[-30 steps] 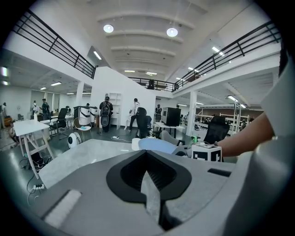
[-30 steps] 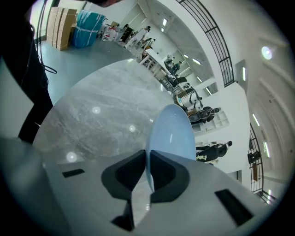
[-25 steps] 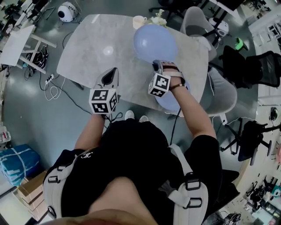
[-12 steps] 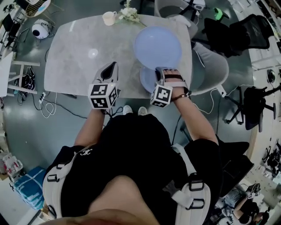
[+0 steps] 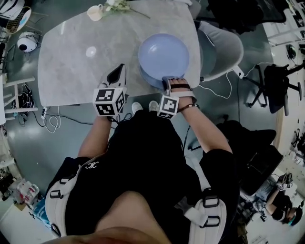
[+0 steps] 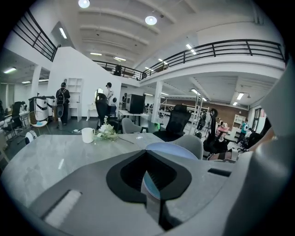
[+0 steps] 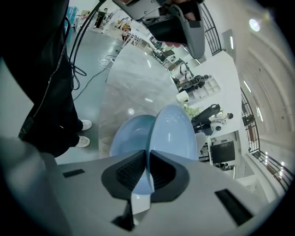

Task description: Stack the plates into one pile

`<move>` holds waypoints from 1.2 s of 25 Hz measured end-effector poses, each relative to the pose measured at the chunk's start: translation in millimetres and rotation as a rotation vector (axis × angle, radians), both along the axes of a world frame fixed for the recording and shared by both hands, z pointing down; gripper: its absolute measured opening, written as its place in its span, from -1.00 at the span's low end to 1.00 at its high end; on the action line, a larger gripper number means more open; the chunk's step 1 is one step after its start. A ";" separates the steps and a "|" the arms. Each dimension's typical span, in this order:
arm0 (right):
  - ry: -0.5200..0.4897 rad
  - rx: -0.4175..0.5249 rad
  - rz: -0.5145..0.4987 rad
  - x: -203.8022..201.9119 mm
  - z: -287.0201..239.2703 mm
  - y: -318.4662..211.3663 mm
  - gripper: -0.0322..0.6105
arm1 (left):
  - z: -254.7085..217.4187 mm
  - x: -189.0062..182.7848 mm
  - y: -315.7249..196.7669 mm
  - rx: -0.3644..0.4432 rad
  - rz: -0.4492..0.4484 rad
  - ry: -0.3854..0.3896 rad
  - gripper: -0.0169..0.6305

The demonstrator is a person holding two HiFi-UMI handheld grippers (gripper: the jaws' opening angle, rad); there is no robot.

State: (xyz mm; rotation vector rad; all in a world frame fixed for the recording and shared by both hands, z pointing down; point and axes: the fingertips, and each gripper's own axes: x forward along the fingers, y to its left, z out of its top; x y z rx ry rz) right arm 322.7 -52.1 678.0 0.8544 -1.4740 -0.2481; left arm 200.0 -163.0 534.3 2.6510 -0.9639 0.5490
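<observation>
A light blue plate (image 5: 163, 53) hangs tilted over the near right part of the marble table (image 5: 81, 66), with my right gripper (image 5: 167, 82) shut on its near rim. In the right gripper view the rim sits pinched between the black pads (image 7: 131, 173), and the held plate (image 7: 174, 131) rises above a second blue plate (image 7: 124, 136) lying on the table. That second plate (image 5: 147, 79) shows just under the held one. My left gripper (image 5: 118, 76) hovers at the table's near edge, left of the plates, shut and empty (image 6: 150, 184).
A white cup (image 5: 95, 13) and a small bunch of flowers (image 5: 116, 5) stand at the table's far edge. A grey chair (image 5: 221, 47) is close to the table's right side. Cables lie on the floor at the left (image 5: 47, 121).
The held plate has moved from beyond the lower plate to nearly over it. The left gripper has kept its place at the table's near edge.
</observation>
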 end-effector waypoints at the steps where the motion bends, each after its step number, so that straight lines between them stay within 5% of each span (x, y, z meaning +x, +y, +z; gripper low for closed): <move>1: -0.005 -0.013 0.004 -1.2 7.2 6.0 -0.82 | 4.0 3.9 3.8 -0.006 0.010 -0.005 -0.94; 12: -0.067 -0.117 0.041 -17.7 53.0 38.7 -0.81 | 30.7 8.5 21.1 -0.066 0.052 -0.021 -0.94; 18: -0.308 -0.199 0.167 -30.2 49.2 39.8 -0.65 | 26.2 7.6 21.1 -0.055 0.058 -0.005 -0.94; 26: -0.664 0.092 0.411 -7.8 -44.6 -9.4 -0.65 | 9.3 14.8 14.5 -0.020 0.059 0.020 -0.94; 30: -0.719 0.309 0.484 18.4 -90.2 -36.0 -0.65 | -4.9 20.4 9.4 0.007 0.050 0.038 -0.93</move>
